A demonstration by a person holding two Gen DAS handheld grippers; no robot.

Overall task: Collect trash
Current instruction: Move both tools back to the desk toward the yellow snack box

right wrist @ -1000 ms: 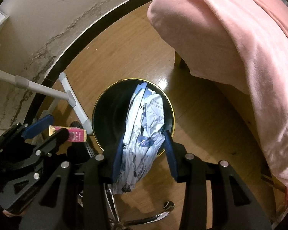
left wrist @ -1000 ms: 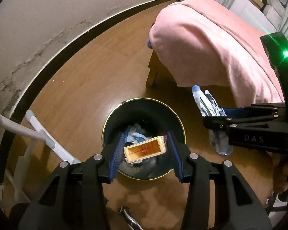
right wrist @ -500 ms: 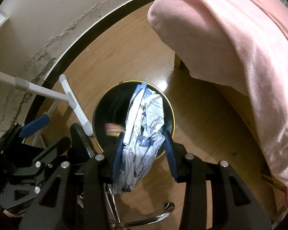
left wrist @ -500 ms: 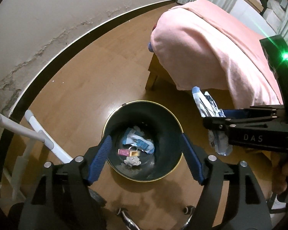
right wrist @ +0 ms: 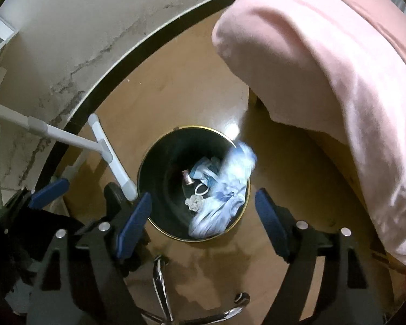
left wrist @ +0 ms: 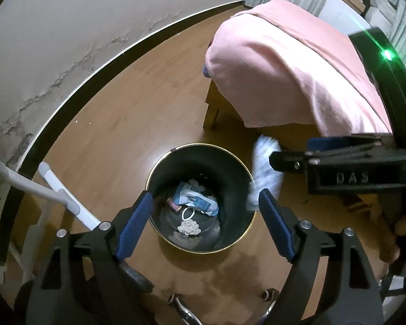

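A black trash bin with a gold rim (left wrist: pixel 159 233) (right wrist: pixel 149 162) stands on the wood floor below both grippers. It holds a blue-white wrapper (left wrist: pixel 196 199), a small pink box (left wrist: pixel 173 205), a white ring and a crumpled white wad (left wrist: pixel 189 227). My left gripper (left wrist: pixel 203 223) is open and empty above the bin. My right gripper (right wrist: pixel 201 224) is open; a blurred crumpled blue-white paper (right wrist: pixel 224 192) falls past the bin's right rim, also showing in the left wrist view (left wrist: pixel 265 173). The right gripper's body (left wrist: pixel 352 168) shows at right in the left wrist view.
A pink blanket (left wrist: pixel 284 62) (right wrist: pixel 338 81) covers a wooden piece of furniture at right. A white tube frame (left wrist: pixel 59 192) (right wrist: pixel 105 151) stands left of the bin near the wall and black baseboard. Chrome chair-base legs (right wrist: pixel 159 281) lie on the floor below.
My left gripper opened and dropped the small box into the bin. My right gripper then opened and let go of the crumpled paper, which is now falling at the bin.
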